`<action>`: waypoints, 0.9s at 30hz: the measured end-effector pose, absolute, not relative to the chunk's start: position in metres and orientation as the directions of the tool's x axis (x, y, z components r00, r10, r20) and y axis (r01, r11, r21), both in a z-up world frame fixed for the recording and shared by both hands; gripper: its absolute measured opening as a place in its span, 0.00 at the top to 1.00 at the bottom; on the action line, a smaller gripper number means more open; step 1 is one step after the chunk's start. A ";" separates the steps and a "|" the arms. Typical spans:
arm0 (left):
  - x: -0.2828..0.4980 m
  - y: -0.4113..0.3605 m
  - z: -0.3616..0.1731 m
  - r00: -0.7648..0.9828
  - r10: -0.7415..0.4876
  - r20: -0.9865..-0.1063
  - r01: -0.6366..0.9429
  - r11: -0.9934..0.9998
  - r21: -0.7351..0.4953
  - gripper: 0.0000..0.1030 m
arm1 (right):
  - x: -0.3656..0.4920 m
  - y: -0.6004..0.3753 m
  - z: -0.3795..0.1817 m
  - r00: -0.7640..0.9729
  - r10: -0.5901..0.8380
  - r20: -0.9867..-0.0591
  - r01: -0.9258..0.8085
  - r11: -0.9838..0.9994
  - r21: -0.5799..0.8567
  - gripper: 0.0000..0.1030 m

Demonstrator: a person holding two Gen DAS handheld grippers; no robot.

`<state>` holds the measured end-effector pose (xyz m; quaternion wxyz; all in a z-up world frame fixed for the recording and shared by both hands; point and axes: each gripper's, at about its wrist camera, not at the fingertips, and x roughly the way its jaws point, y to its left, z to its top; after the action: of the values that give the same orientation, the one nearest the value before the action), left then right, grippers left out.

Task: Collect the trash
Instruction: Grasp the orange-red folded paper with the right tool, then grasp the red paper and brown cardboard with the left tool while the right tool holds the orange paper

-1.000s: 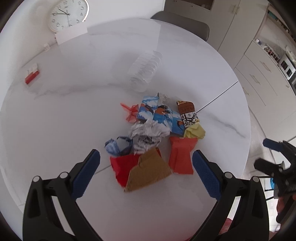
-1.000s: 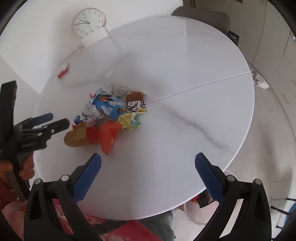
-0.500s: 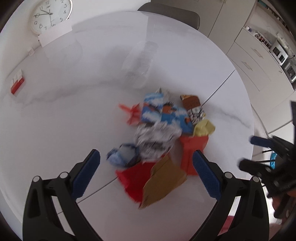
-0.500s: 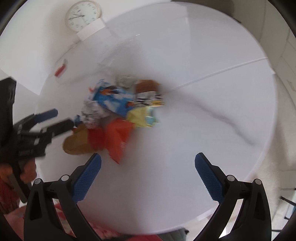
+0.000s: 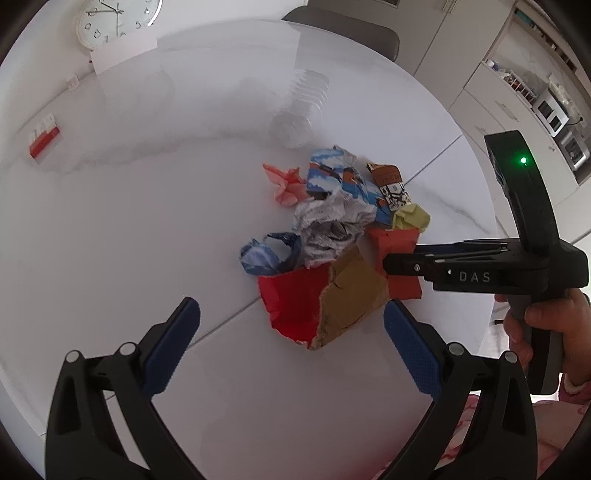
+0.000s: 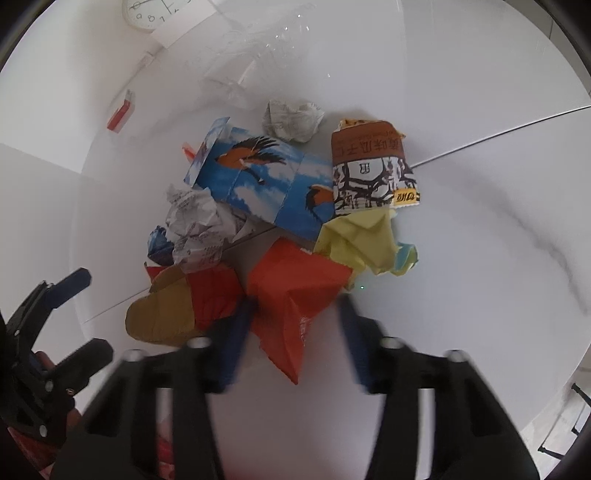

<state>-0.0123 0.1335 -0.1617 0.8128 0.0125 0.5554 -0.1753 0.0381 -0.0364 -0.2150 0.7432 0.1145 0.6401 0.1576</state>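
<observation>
A heap of trash (image 6: 280, 221) is seen lying near the middle of the round white surface (image 6: 480, 229). In the right wrist view, a blue carton (image 6: 266, 181) is placed at the heap's centre, with a crumpled grey paper (image 6: 291, 120) at 12 o'clock, a brown wrapper (image 6: 373, 166) at 2 o'clock, a yellow paper (image 6: 358, 240) at 4 o'clock and an orange packet (image 6: 291, 295) at 6 o'clock. The right tool (image 6: 295, 314) is blurred; its jaws are closing, with the orange packet between them, though contact by the pads cannot be told. The left tool (image 5: 291, 332) is held wide open and gripping nothing, just short of a red and tan torn bag (image 5: 321, 299) at the heap's near edge. A clock (image 5: 118, 18) is seen at 11 o'clock.
</observation>
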 end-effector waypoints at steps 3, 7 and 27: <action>-0.013 0.128 -0.167 0.308 -0.277 -0.910 0.306 0.935 -0.181 0.07 | 0.033 -0.040 -0.214 0.130 0.387 -0.913 -0.083 0.922 0.379 0.67; -0.015 0.119 -0.173 0.307 -0.283 -0.909 0.329 0.927 -0.178 0.08 | 0.024 -0.048 -0.211 0.137 0.395 -0.909 -0.084 0.918 0.387 0.67; -0.038 0.074 -0.193 0.282 -0.329 -0.901 0.361 0.907 -0.218 0.88 | -0.027 -0.102 -0.186 0.173 0.413 -0.894 -0.143 0.909 0.392 0.67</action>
<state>-0.0380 0.0736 -0.1928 0.8006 0.0143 0.5589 -0.2156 -0.0268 -0.1018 -0.1855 0.7580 0.1094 0.6163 0.1835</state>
